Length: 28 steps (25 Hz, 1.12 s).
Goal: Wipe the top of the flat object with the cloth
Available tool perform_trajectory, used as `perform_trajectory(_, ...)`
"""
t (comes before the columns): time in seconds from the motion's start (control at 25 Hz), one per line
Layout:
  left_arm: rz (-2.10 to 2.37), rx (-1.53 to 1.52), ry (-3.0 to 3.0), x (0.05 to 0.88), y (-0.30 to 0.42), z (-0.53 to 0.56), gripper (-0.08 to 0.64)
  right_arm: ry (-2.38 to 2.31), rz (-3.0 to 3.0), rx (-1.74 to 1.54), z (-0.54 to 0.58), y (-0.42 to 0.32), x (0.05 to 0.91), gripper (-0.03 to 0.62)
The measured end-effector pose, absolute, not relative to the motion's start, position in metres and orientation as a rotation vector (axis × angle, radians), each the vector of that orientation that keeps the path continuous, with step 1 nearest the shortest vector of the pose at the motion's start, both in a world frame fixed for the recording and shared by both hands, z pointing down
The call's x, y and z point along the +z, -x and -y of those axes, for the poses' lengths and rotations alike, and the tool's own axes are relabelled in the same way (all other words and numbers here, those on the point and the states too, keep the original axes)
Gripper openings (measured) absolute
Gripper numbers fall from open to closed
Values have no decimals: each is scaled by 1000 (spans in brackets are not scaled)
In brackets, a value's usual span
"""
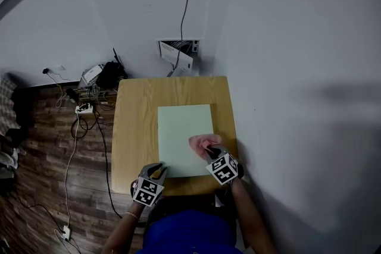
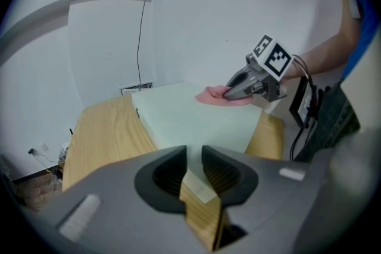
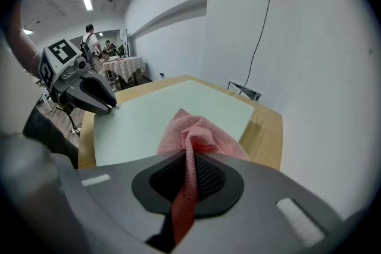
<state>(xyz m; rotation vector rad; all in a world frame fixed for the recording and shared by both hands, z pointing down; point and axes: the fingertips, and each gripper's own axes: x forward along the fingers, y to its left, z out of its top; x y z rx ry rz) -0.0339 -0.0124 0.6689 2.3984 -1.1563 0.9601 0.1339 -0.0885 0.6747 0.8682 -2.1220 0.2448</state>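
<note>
A pale green flat board (image 1: 181, 128) lies on a small wooden table (image 1: 134, 122). My right gripper (image 1: 209, 151) is shut on a pink mesh cloth (image 1: 201, 141), which rests bunched on the board's near right part. In the right gripper view the cloth (image 3: 196, 131) runs down between the pads of the right gripper (image 3: 191, 172). My left gripper (image 1: 159, 171) sits at the board's near left corner. In the left gripper view its jaws (image 2: 193, 172) are closed on that corner and the table edge. From there, the right gripper (image 2: 229, 92) and the cloth (image 2: 211, 94) show across the board (image 2: 190, 116).
The table stands against a white wall with an open socket box (image 1: 178, 53) and a cable running up. Cables, a power strip (image 1: 83, 108) and a black box (image 1: 110, 74) lie on the wood floor at the left. People stand far off (image 3: 89, 38) in the right gripper view.
</note>
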Motion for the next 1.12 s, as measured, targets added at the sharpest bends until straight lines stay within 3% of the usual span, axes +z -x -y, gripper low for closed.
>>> perform_trajectory(0.24, 1119, 815, -2337, 664, 37, 13, 81, -936, 2064, 264, 88, -133, 675, 17)
perform_trajectory(1.12, 892, 980, -2528, 669, 39, -21, 127, -1181, 2019, 290, 89, -132, 672, 17)
